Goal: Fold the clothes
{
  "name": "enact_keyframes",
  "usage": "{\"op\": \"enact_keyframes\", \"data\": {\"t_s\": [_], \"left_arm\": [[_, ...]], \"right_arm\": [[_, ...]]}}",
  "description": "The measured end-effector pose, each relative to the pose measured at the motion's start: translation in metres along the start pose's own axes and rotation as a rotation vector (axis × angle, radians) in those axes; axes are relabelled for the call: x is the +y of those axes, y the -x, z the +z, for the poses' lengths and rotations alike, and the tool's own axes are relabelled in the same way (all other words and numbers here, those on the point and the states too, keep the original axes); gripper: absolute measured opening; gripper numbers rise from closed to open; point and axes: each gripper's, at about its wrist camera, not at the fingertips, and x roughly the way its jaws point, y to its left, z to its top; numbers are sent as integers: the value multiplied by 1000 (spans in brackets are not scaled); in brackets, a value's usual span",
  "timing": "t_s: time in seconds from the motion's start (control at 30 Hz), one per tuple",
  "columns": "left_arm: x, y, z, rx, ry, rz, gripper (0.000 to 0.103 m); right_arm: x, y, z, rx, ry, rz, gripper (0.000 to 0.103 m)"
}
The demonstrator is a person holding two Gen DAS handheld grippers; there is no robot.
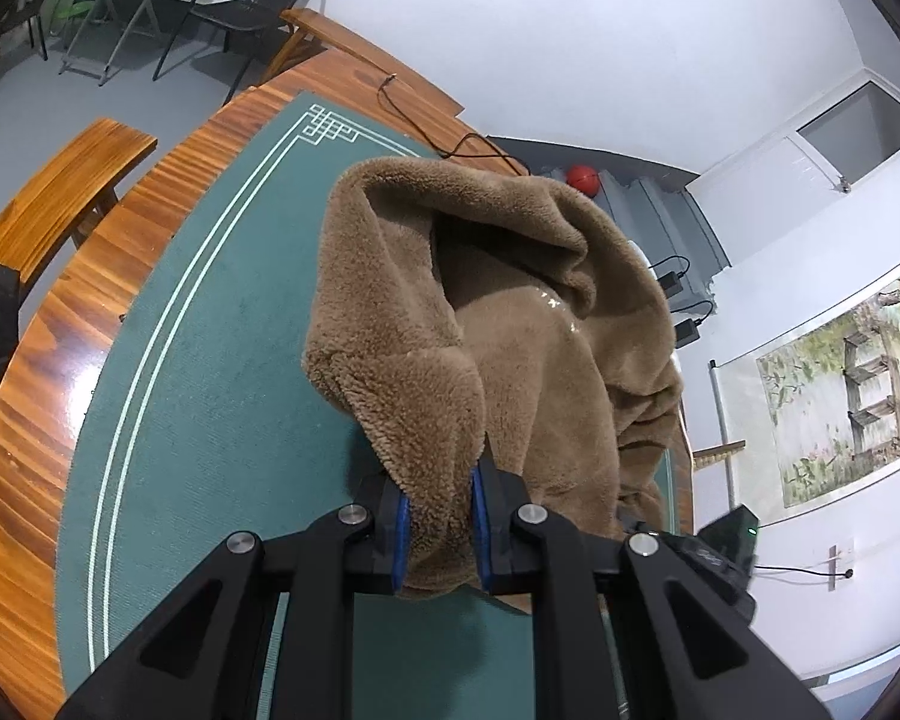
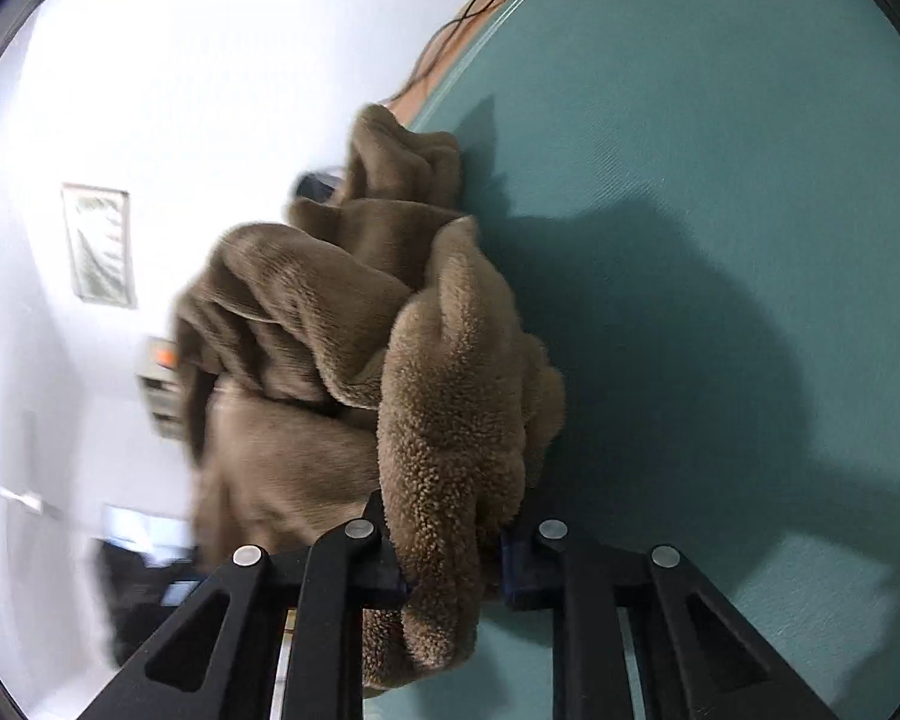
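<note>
- While you look along the left gripper, the polished wooden table [image 1: 42, 372] fills the view, a teal felt mat with pale border lines [image 1: 210, 390] laid on it.
- The brown fleecy garment [image 1: 510, 324] is bunched and lifted over the mat, hiding the mat's far right side.
- A wooden bench [image 1: 60, 192] stands beside the table; black metal chairs [image 1: 252, 6] are well beyond.
- Your left gripper [image 1: 438, 531] is clamped on a garment fold between blue pads.
- Your right gripper [image 2: 453, 558] pinches another fold of the garment [image 2: 342, 324].
- A thin black cable [image 1: 444, 138] crosses the far table edge.
</note>
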Motion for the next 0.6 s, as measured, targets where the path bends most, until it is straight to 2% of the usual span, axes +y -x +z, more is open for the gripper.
{"op": "enact_keyframes", "data": {"t_s": [0.17,0.27,0.4,0.5,0.6], "left_arm": [[8,-2,-4,10,27,-12,17],[3,7,-6,-12,21,-38,17],[-15,35,-8,-76,-11,-126,17],[-33,63,-9,-135,-22,-226,14],[-59,105,-13,-242,-69,-314,12]], "right_arm": [[-5,11,-14,23,-90,204,21],[4,20,-21,22,-83,269,19],[26,48,-23,-13,-27,407,19],[43,74,-20,-51,12,527,19],[55,104,-19,-91,54,582,19]]}}
